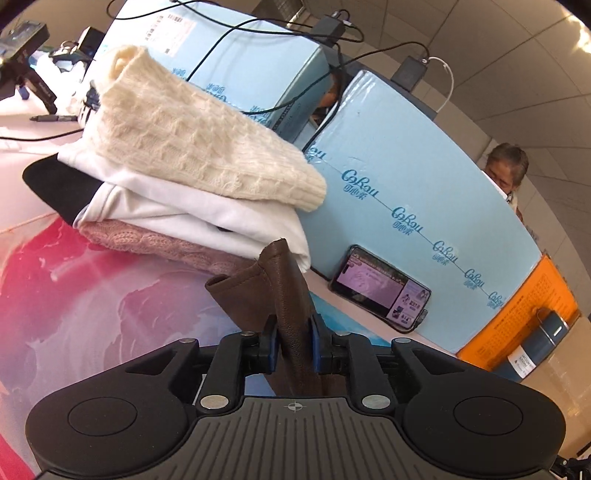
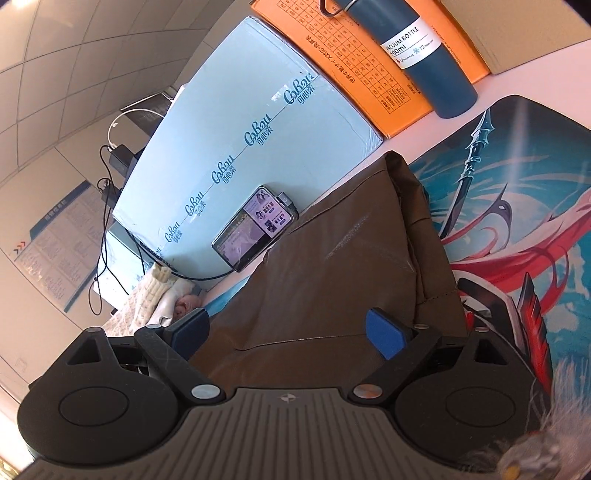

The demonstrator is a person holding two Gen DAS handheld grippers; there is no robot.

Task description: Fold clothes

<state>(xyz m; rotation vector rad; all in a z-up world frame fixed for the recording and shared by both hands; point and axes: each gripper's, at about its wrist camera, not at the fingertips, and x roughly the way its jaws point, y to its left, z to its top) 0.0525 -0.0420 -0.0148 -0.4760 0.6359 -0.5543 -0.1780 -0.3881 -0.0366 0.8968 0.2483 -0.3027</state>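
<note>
A brown leather-like garment [image 2: 332, 258] lies on the printed mat [image 2: 517, 206]. My left gripper [image 1: 293, 341] is shut on a fold of this brown garment [image 1: 280, 295] and holds it raised off the mat [image 1: 92, 302]. My right gripper [image 2: 291, 330] is open, its blue pads [image 2: 384, 332] spread wide just above the brown garment. A stack of folded clothes [image 1: 192, 184] sits beyond the left gripper: cream knit on top, white and black pieces, pink knit at the bottom. The same stack shows small at the left in the right wrist view [image 2: 155, 295].
Light blue boxes [image 1: 406, 184] stand along the back, with a phone [image 1: 384, 291] leaning on one. An orange box [image 2: 369, 66] and a dark blue vacuum bottle [image 2: 424, 55] stand at the right. Cables and chargers [image 1: 332, 29] lie on the boxes. A person [image 1: 506, 173] is behind them.
</note>
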